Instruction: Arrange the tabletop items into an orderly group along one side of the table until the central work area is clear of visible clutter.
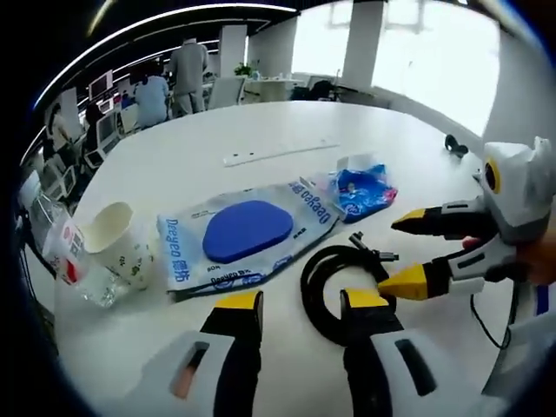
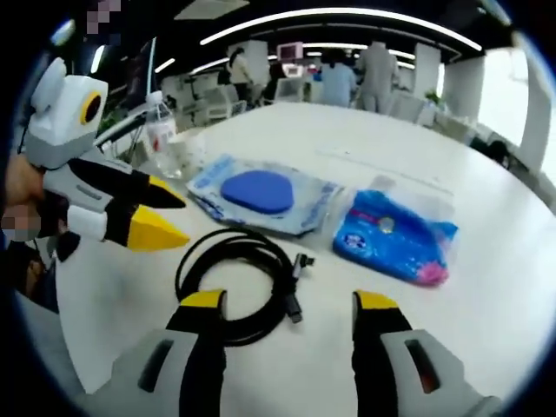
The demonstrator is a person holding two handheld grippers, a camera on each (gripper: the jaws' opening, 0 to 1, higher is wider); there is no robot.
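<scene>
Open-plan office space stretches behind a big white round table (image 1: pixel 261 130), with people at desks far off and bright windows on one side. Largest of the clutter is a flat plastic package printed "Deeyeo" (image 1: pixel 248 236), a blue oval pad showing through its clear window; it lies near the table's middle, angled, with nothing on top of it. Just beside one end sits a smaller blue wet-wipe pack (image 2: pixel 395 236) in crinkled wrap (pink at one corner). Nearer the person lies a coiled black cable (image 1: pixel 334 276), looped loosely with its plug end poking out toward the packs — it sits directly ahead of both tools, which is probably why they hover there. Off toward the table's edge stand a paper cup with a green print (image 1: pixel 117 243), tipped a little, and a small clear bottle with a red label (image 1: pixel 68 252) touching or nearly touching it. A thin white strip (image 1: pixel 278 153) lies well apart, farther across the table.

The left gripper (image 1: pixel 300 308) has its yellow-tipped jaws spread, gripping nothing, just short of the coil. The right gripper (image 2: pixel 291 308) is likewise parted and empty, its jaws straddling the cable's near edge in its own view. Nothing looks grouped yet — my guess is the cable goes first.
</scene>
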